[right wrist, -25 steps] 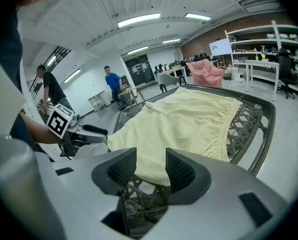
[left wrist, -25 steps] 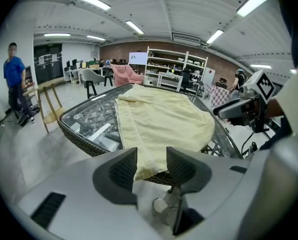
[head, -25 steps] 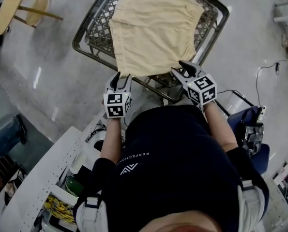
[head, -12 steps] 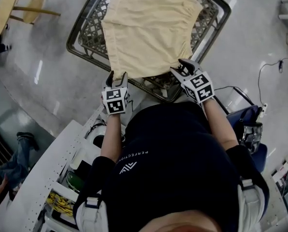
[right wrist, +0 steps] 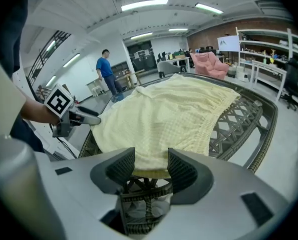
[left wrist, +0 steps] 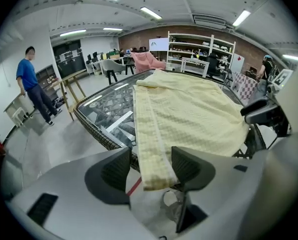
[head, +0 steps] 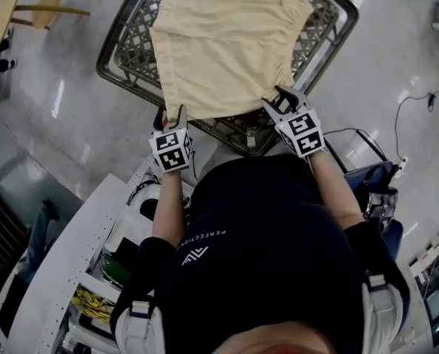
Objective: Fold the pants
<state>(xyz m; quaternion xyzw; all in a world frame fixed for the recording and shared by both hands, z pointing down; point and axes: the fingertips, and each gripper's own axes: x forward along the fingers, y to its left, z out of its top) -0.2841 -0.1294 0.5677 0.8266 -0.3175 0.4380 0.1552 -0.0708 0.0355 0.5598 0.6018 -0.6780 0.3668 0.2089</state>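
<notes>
head view: pale yellow pants [head: 226,43] lie spread flat on a dark wicker table [head: 123,61], reaching from its far edge to its near edge. left gripper [head: 170,113] is at the near-left corner of the cloth, right gripper [head: 280,98] at the near-right corner. only the gripper views show the jaws. left gripper [left wrist: 150,156]: jaws apart and just been opening, released, with the pants' [left wrist: 189,114] hemmed side strip hanging loose between them over the table's near edge. right gripper [right wrist: 151,159]: jaws apart and just been opening, released, with the near hem of the pants [right wrist: 159,119] lying between the pads. the left gripper view alone shows a person in a blue top [left wrist: 31,81] and white shelves [left wrist: 201,54]. head view alone shows a white bench [head: 64,264] with open compartments: a yellow bundle [head: 90,307] in one, something green [head: 110,270] in another.
</notes>
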